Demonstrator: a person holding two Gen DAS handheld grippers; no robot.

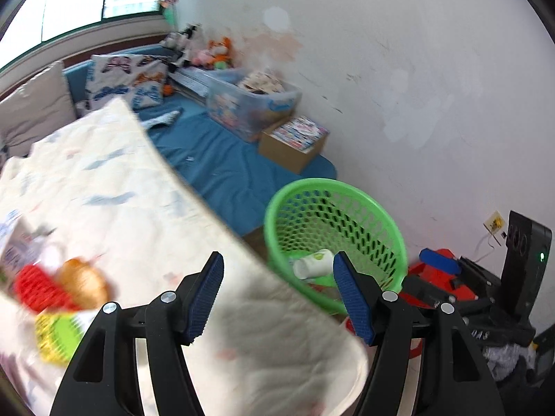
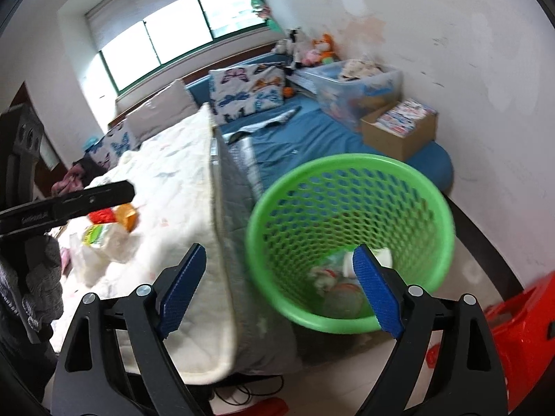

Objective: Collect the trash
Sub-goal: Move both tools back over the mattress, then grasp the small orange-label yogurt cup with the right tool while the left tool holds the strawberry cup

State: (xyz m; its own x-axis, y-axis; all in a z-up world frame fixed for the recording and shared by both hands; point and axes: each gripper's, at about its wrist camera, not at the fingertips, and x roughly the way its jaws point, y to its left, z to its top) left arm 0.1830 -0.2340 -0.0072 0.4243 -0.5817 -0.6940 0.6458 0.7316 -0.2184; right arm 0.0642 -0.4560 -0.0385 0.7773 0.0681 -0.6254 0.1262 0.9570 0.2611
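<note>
— Two grippers, both empty. Left gripper (image 1: 277, 289) with jaws partly apart, nothing between the blue pads, hanging above the corner of the white quilt (image 1: 145, 215). Right gripper (image 2: 279, 289) spread wide, also holding nothing.

— And the trash?

— Still on the quilt, well off to the left of both grippers. Seen from the left wrist: a red-and-orange wrapper (image 1: 62, 286) and a yellow-green packet (image 1: 57, 338) just below it, both blurred. Seen from the right wrist: same pile, with a crumpled clear plastic bag (image 2: 104, 246) beside the packet.

— Containers?

— Green mesh wastebasket (image 2: 350, 242) on the floor, standing just beside the bed's edge, directly ahead of the right gripper and ahead and to the right of the left one. Inside at the bottom: a white paper cup (image 1: 314, 263) lying on its side, plus crumpled white scraps (image 2: 326, 280); cannot tell exactly what the scraps are.

— Anything else holding things?

— On the blue sheet (image 1: 215, 159) by the wall, a clear plastic storage bin (image 1: 249, 104) filled with printed items, and next to it an open cardboard box (image 1: 295, 145) packed with colourful booklets. Red plastic object (image 2: 520, 326) on the floor right of the wastebasket.
</note>
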